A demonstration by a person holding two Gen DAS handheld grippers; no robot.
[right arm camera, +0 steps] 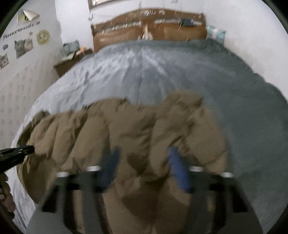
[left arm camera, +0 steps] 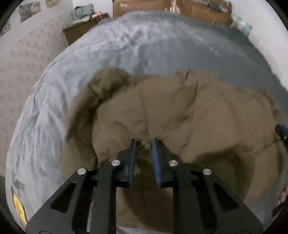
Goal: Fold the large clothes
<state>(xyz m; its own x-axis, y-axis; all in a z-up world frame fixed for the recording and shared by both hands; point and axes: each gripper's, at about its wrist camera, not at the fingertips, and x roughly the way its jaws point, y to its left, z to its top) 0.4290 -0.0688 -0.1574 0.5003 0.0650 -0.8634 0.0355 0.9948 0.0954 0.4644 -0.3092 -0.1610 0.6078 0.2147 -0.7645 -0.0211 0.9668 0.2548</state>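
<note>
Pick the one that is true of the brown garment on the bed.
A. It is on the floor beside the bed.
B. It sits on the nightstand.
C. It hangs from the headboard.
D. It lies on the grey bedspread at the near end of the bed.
D: the brown garment lies spread on the grey bedspread at the near end, well short of the headboard.

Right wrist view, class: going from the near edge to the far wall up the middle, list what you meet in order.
Right hand-held gripper → brown padded coat → grey bedcover → wooden headboard → white wall.
</note>
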